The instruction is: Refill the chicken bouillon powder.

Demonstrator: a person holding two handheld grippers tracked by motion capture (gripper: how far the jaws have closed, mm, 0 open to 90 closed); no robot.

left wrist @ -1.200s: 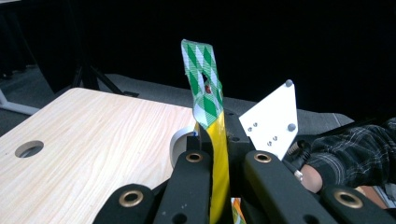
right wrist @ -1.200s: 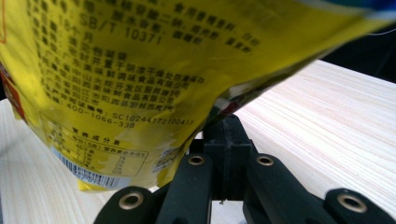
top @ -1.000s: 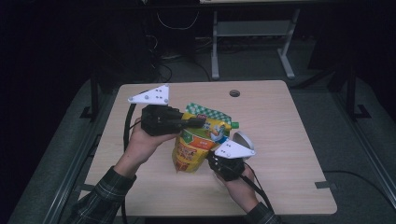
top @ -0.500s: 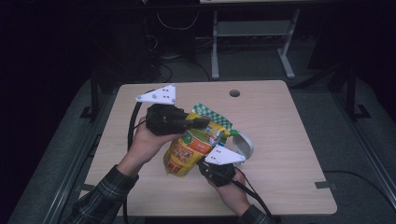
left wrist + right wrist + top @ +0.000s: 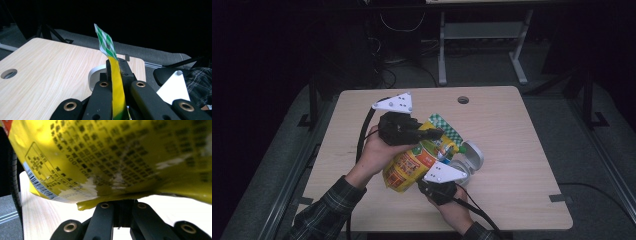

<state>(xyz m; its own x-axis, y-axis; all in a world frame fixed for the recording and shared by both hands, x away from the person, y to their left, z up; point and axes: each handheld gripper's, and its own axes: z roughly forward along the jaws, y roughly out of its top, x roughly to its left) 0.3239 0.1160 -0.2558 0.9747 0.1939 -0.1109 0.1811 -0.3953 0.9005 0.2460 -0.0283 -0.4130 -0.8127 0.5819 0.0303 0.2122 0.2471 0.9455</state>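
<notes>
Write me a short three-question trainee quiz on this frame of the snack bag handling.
1. True or false: the left gripper is shut on the top edge of the yellow bag.
2. What does the right gripper hold? A) the bag's bottom edge B) the bowl C) nothing
3. What pale round thing sits on the table beside the bag?

Key: 1 true; 2 A; 3 a white bowl.

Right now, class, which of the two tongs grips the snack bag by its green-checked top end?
The left tongs, clamped on the snack bag beside its green-checked top; the right tongs pinch its yellow bottom edge.
</notes>
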